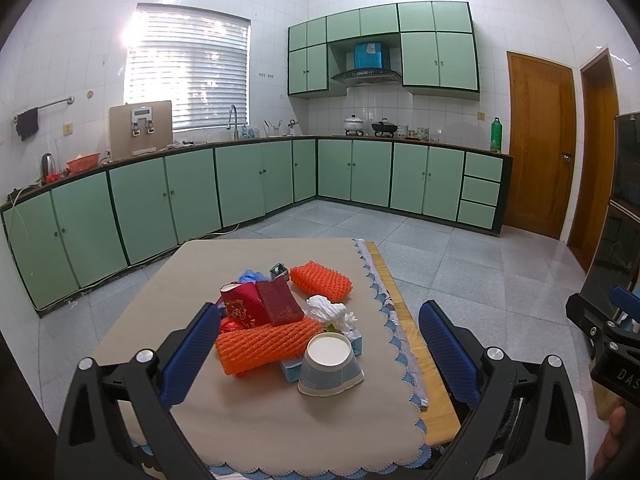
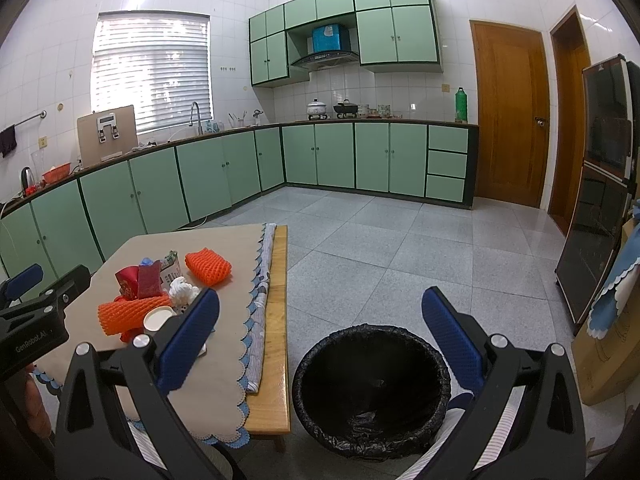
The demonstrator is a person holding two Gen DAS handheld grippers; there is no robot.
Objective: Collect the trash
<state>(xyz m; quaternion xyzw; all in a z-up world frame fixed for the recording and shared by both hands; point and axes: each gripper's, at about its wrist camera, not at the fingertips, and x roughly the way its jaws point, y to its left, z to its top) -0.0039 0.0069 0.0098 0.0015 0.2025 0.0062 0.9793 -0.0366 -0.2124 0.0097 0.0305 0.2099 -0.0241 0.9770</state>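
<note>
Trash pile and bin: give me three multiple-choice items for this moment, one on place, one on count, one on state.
1. Where is the trash bin?
A. on the table
B. on the floor beside the table
C. on the kitchen counter

2. How many orange foam nets lie in the pile?
A. one
B. two
C. four

3. The paper cup is:
A. upright
B. crushed flat
C. upside down

Answers: 1 B, the black-lined bin stands on floor tiles by the table's edge. 2 B, one far, one near. 3 C, its white base faces up, rim on the cloth.

Two orange foam nets [image 1: 267,345] [image 1: 321,278]; one paper bowl [image 1: 330,365]; one crumpled tissue [image 1: 328,308]; one lined bin [image 2: 372,390].
</note>
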